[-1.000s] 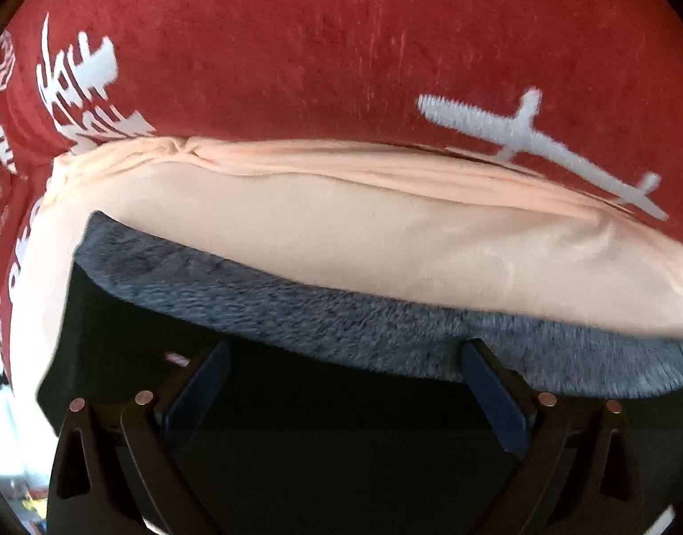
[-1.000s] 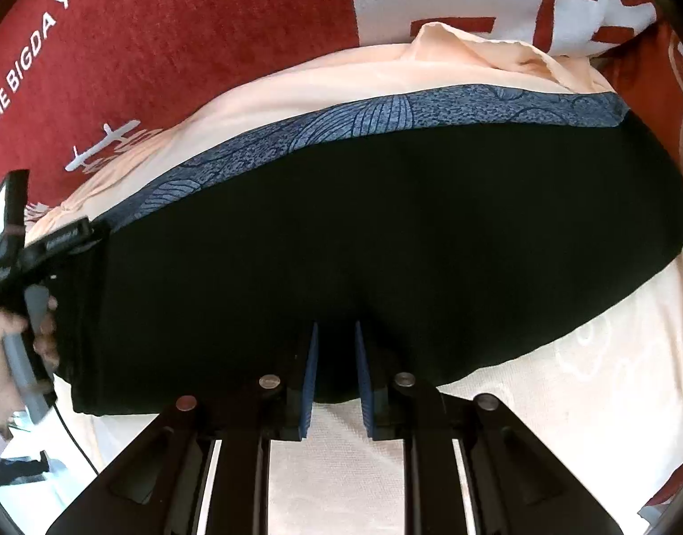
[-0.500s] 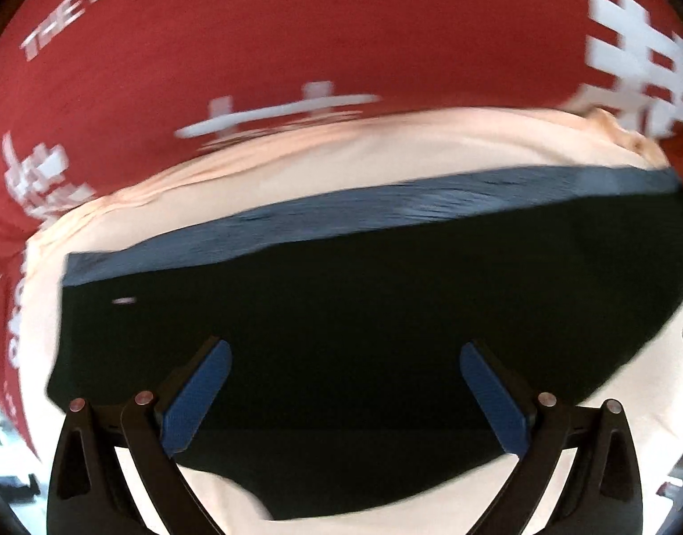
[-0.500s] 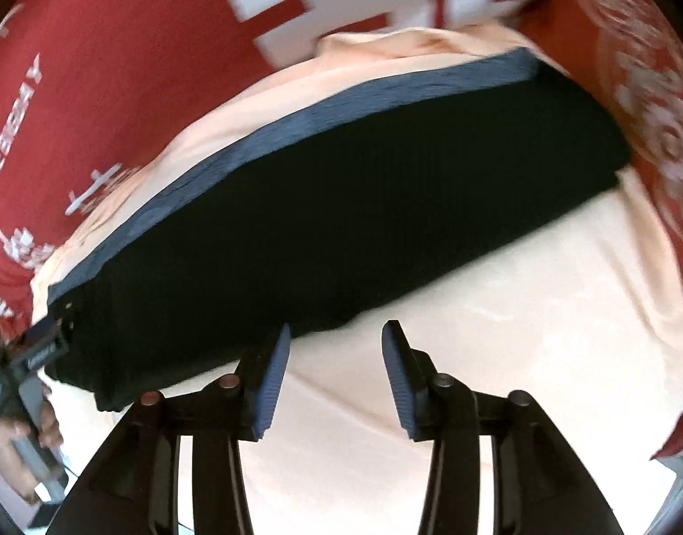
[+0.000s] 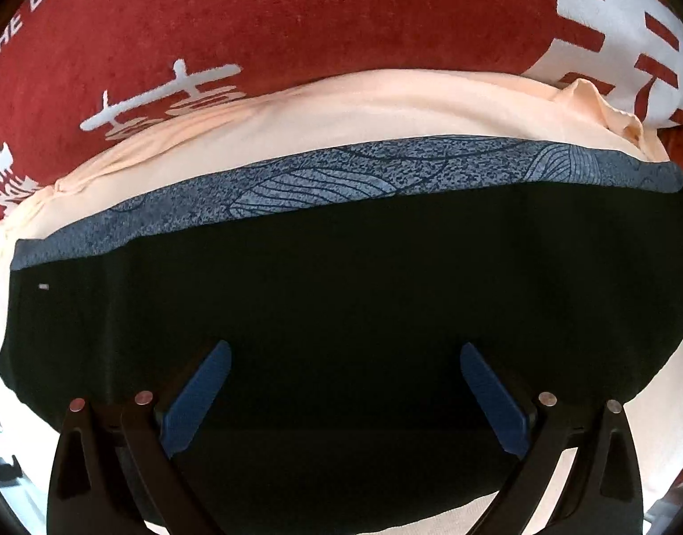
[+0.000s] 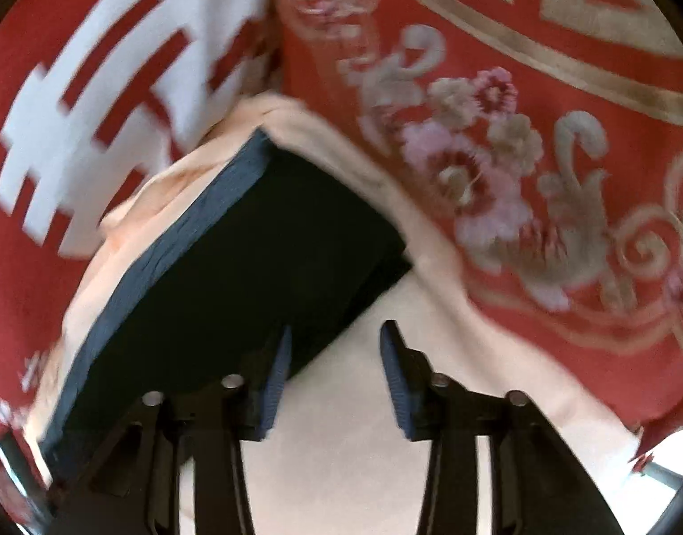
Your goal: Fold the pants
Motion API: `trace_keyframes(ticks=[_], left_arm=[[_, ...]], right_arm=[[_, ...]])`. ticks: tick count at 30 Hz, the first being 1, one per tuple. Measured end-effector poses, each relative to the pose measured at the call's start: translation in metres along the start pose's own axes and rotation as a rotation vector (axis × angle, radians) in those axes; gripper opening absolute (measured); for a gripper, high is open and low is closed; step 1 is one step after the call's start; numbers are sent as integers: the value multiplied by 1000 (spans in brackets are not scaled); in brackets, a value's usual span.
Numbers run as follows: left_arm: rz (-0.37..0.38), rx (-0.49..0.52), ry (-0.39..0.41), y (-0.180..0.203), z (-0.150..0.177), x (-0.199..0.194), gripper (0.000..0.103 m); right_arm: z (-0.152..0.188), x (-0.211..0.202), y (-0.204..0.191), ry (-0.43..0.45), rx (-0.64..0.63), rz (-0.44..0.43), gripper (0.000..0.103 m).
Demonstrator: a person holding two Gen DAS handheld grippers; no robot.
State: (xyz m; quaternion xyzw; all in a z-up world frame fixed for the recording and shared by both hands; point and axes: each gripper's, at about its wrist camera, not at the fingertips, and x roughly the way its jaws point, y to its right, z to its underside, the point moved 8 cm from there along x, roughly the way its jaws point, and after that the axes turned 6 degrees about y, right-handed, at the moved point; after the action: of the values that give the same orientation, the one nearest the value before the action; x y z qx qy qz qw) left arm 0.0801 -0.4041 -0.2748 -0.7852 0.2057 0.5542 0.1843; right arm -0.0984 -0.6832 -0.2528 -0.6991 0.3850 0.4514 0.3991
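Black pants (image 5: 341,294) hide most peach cloth (image 5: 386,107); right view blurred.

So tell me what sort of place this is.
Probably a home, likely a bed or sofa rather than a workbench. The black pants lie folded on a peach cloth spread over soft red blankets with white lettering and, in the right wrist view, a floral pattern. No room beyond is visible.

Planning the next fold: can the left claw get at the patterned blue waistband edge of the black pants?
Probably yes: the left claw hangs open over the black pants, with nothing covering the waistband ahead.
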Motion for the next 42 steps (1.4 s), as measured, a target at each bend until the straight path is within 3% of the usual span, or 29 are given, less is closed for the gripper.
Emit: trace_keyframes(ticks=[1, 10, 12, 14, 17, 19, 23, 25, 26, 29, 33, 37, 41, 42], left_arm=[[-3, 2, 2, 0, 0, 0, 103], [-25, 20, 4, 1, 0, 0, 103], [-23, 18, 8, 3, 2, -2, 103], [-22, 16, 7, -9, 1, 7, 103], [-22, 15, -3, -2, 3, 1, 103], [-19, 16, -1, -1, 3, 1, 103], [-12, 9, 6, 2, 5, -4, 103], [-15, 2, 0, 1, 6, -3, 103], [-17, -1, -2, 1, 6, -3, 103], [-23, 0, 0, 1, 6, -3, 103], [-24, -3, -2, 0, 6, 0, 103], [-26, 2, 10, 2, 6, -3, 103], [-36, 8, 4, 4, 8, -4, 103], [-36, 9, 3, 5, 8, -5, 103]], right_arm=[[-1, 1, 2, 0, -12, 9, 11], [-3, -7, -7, 19, -153, 82, 15], [3, -18, -17, 14, -146, 20, 20], [18, -27, -37, -23, -116, -112, 23], [49, -25, -55, -103, -80, -219, 43], [58, -18, -53, -100, -31, -217, 43], [44, 3, -33, -85, 167, -199, 43], [35, 8, -25, -81, 208, -181, 23], [30, 7, -25, -74, 195, -162, 10], [15, -3, -25, -19, 105, -78, 10], [19, -10, -3, -38, 122, 31, 11], [36, -35, -44, -15, -11, -71, 11], [63, -34, -117, -39, -245, -189, 41], [69, -30, -126, -49, -276, -195, 43]])
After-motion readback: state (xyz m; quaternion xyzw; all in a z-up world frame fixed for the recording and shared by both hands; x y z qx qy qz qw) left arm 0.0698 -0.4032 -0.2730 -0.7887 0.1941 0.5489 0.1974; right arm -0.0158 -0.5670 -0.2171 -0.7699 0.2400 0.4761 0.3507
